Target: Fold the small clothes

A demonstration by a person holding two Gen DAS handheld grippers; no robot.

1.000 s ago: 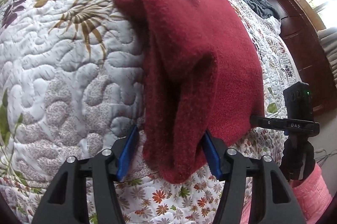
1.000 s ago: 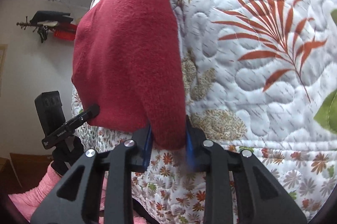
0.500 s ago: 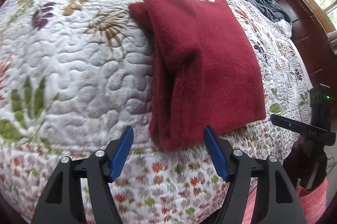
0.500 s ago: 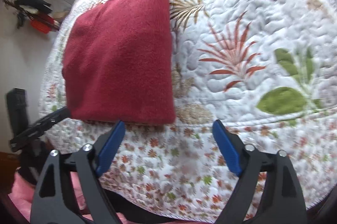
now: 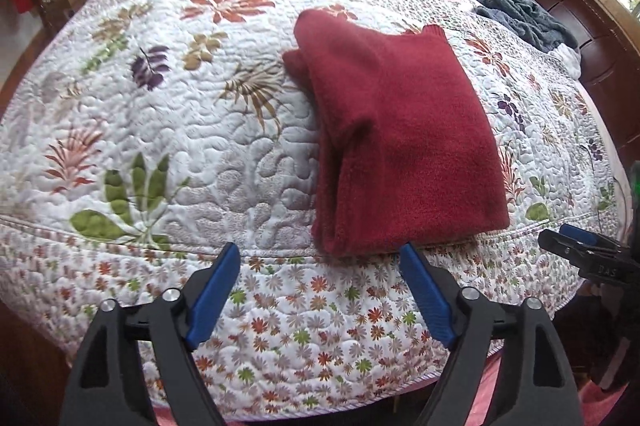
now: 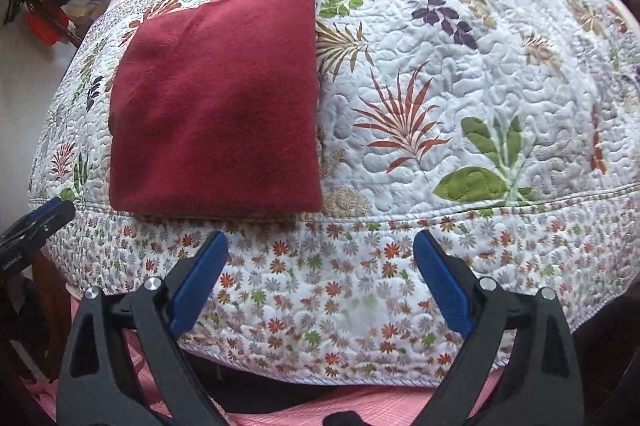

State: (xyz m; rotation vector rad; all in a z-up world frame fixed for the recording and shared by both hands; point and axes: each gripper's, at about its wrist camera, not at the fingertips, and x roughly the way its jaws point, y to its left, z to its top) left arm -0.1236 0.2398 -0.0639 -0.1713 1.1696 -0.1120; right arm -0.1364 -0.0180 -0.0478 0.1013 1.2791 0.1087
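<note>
A dark red knitted garment (image 5: pixel 404 142) lies folded into a rough rectangle on the floral quilt (image 5: pixel 168 130), its near edge at the bed's front seam. My left gripper (image 5: pixel 320 254) hangs open just in front of that near edge, holding nothing. In the right wrist view the same red garment (image 6: pixel 216 106) sits left of centre. My right gripper (image 6: pixel 320 242) is open too, pulled back over the quilt's hanging border, below and right of the garment's near right corner. Each gripper's tip shows at the edge of the other's view.
A grey-blue heap of clothes (image 5: pixel 520 10) lies at the far right of the bed, by a dark wooden headboard (image 5: pixel 592 38). The quilt (image 6: pixel 480 106) stretches bare on either side of the garment. Pink fabric (image 6: pixel 360 402) shows under the bed edge.
Both grippers let go of the garment's near edge, opened wide and drew back from the bed. The garment now lies flat and folded on the quilt.
</note>
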